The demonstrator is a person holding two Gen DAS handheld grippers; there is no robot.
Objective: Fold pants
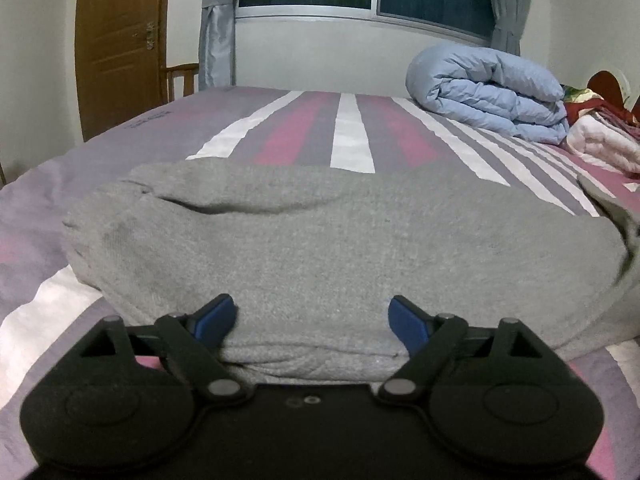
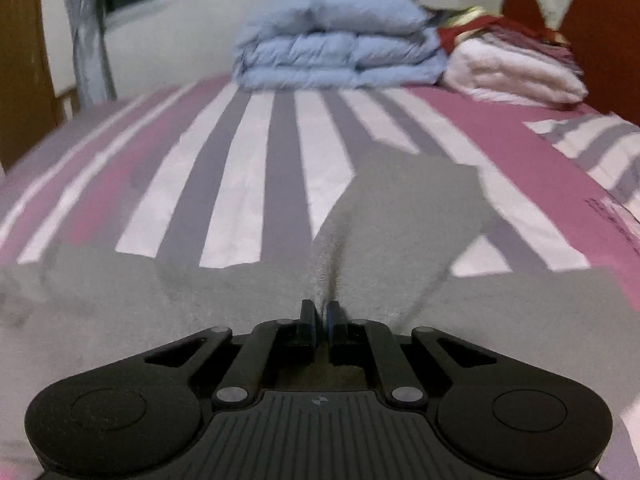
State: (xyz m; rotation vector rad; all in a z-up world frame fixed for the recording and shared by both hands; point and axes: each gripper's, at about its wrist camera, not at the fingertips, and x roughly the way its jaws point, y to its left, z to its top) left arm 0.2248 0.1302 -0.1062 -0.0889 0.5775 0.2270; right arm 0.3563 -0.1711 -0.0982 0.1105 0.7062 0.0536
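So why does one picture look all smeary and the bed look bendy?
Right wrist view: smeared, likely by motion; the blue duvet and the bed's stripes look soft, while the right claw, shut on the gray pants, stays sharp. Left wrist view: crisp, but the fisheye curves the window frame and darkens the corners.

Matt fleecy grey cloth pants point(image 1: 320, 248)
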